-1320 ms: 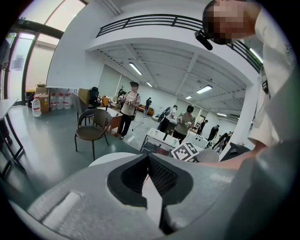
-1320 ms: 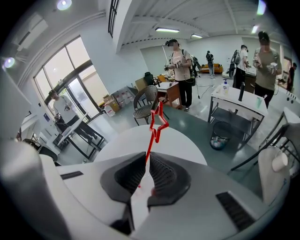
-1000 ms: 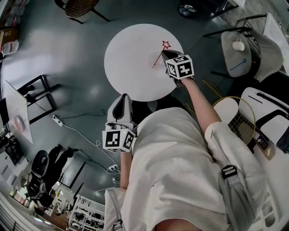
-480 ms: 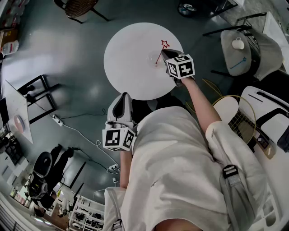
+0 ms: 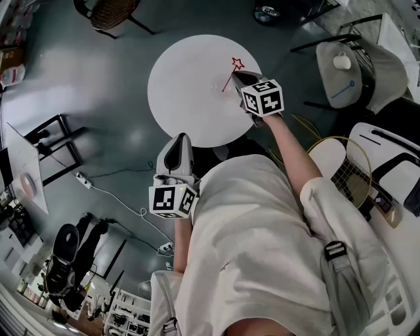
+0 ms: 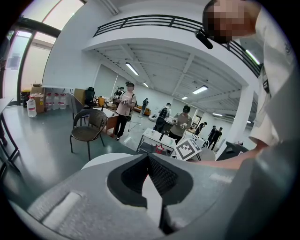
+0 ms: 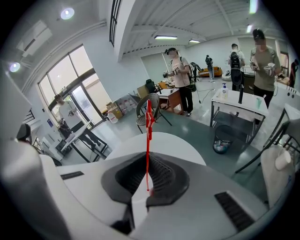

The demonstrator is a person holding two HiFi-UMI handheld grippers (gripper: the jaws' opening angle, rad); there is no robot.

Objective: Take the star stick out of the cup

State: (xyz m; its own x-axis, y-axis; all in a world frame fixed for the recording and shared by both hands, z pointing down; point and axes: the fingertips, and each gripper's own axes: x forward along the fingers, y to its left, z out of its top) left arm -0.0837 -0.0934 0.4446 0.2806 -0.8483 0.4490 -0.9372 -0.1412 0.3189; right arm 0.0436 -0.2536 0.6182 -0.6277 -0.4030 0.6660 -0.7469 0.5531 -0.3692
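The red star stick [image 5: 231, 75] slants over the round white table [image 5: 184, 105], star end up and to the right. Its lower end sits by a faint clear cup [image 5: 218, 83]; I cannot tell whether it is inside. My right gripper [image 5: 236, 74] reaches in from the right and is shut on the stick. In the right gripper view the stick [image 7: 148, 140] rises from between the pressed jaws of that gripper [image 7: 146, 187], with the table [image 7: 178, 147] beyond. My left gripper [image 5: 178, 140] hangs off the table's near edge, shut and empty, as the left gripper view of it [image 6: 151, 185] also shows.
A wicker chair [image 5: 111, 10] stands beyond the table. A seat with a white mug [image 5: 341, 62] is at the right, a racket [image 5: 348, 172] nearer me. A cable [image 5: 118, 197] crosses the floor at the left. People and tables fill the room behind.
The head view has shifted slightly. The stick and both grippers keep their places.
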